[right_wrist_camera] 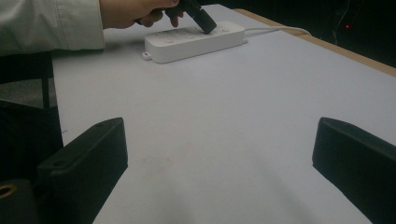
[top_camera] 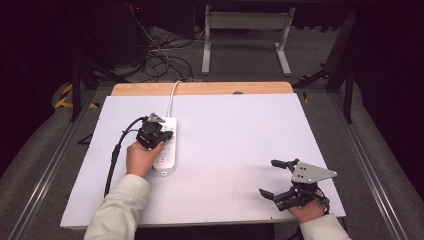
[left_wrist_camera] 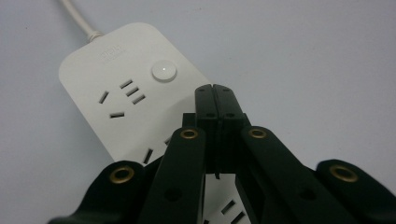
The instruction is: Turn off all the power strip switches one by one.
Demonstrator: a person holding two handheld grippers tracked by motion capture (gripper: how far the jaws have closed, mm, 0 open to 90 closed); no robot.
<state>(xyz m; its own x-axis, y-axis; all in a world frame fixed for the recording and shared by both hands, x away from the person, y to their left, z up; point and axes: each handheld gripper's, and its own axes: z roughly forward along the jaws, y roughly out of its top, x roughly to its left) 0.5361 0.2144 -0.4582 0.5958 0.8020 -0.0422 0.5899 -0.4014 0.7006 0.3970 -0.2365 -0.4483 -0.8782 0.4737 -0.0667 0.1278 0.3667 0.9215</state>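
2 grippers over a white table [top_camera: 240,150], 1 at a power strip.
Nearest, the right gripper [top_camera: 278,178] rests near the table's front edge, jaws wide apart; farther, the left gripper [top_camera: 165,135], jaws pressed together, hovers over the white power strip [top_camera: 170,155], just short of its round button [left_wrist_camera: 164,71]; beyond, its cord [top_camera: 172,97] leaves the table's far edge.

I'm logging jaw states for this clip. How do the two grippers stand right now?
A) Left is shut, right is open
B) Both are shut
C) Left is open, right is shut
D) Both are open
A. In the left gripper view the left gripper has its jaws pressed together above the white power strip, near its round button; in the right gripper view the right gripper has its jaws spread wide apart over the white table.
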